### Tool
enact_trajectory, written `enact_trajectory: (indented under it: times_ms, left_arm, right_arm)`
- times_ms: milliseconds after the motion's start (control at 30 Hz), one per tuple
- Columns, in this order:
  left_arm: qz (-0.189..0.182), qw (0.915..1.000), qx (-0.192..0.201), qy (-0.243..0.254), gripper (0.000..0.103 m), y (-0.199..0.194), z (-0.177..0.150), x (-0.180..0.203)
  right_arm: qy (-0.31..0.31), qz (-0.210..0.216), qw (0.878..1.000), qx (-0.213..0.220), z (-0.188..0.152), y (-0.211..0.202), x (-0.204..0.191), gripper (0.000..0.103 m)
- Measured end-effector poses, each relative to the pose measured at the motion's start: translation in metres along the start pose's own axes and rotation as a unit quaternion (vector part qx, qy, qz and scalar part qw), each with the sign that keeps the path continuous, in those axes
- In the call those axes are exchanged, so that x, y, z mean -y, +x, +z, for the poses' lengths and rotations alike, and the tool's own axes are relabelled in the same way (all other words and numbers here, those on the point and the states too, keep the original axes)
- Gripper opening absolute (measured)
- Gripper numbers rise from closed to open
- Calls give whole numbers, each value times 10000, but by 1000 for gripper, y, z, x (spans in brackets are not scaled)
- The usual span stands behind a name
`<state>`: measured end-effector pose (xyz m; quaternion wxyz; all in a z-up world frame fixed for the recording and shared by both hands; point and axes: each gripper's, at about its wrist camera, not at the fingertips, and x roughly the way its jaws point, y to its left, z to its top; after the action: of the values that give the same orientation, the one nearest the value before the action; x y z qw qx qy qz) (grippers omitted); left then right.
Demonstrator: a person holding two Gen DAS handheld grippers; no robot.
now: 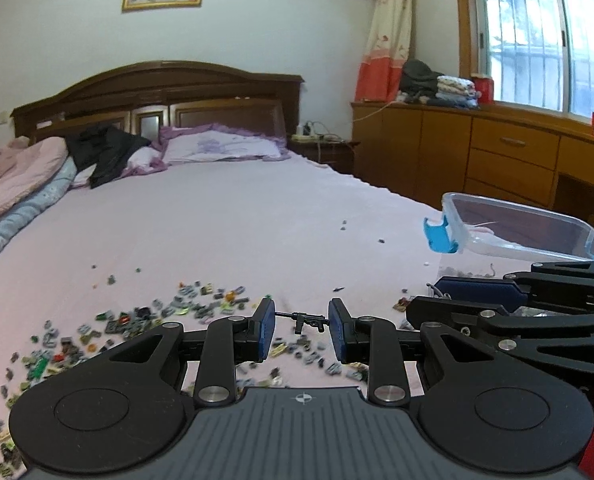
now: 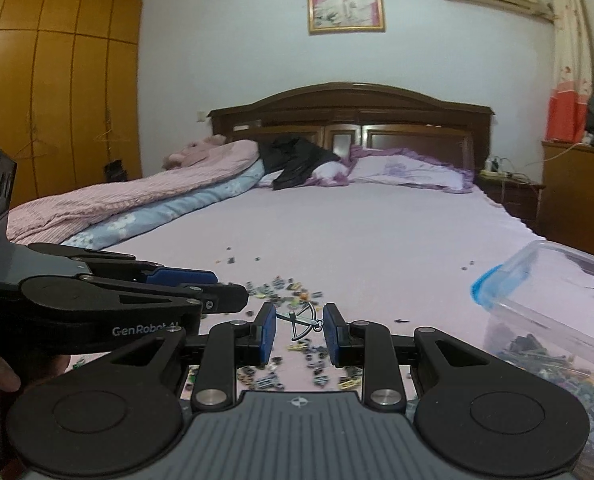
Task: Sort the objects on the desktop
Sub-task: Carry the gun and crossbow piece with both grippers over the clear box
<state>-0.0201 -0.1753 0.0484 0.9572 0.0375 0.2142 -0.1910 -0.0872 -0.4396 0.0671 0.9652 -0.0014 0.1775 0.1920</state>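
My left gripper (image 1: 301, 320) is shut on a small black toy gun (image 1: 305, 320), held lengthwise between its blue pads above the bed. My right gripper (image 2: 299, 325) is shut on a small grey toy crossbow (image 2: 303, 322), also lifted off the bed. Several small toy brick pieces (image 1: 137, 320) lie scattered on the pink sheet below both grippers; they also show in the right wrist view (image 2: 289, 288). A clear plastic box with blue clips (image 1: 525, 228) stands to the right and holds small pieces (image 2: 537, 360). The right gripper shows beside it in the left wrist view (image 1: 497, 304).
The bed (image 1: 237, 208) carries pillows, a black garment (image 1: 105, 152) and folded quilts (image 2: 117, 208) at its far and left side. A wooden dresser (image 1: 477, 152) stands beyond the bed's right edge. A few stray pieces (image 1: 361, 232) lie farther out on the sheet.
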Motion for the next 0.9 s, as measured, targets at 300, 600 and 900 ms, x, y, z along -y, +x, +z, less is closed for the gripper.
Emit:
enact_trajectory:
  times_ms: [300,600,900]
  left_arm:
    - [-255,9994,31,212,30,17,13,28]
    - [-682,9963,262,444,30,21,27,60]
    - [-1028,9920,406,609,30,30,40,88]
  right_arm:
    - [213,-366,9989,198,-8,-20,29,28]
    - [306,-815,9955,381,-11,-36,53,28]
    - [412,-1200,9905,534,-16,-52,76,28]
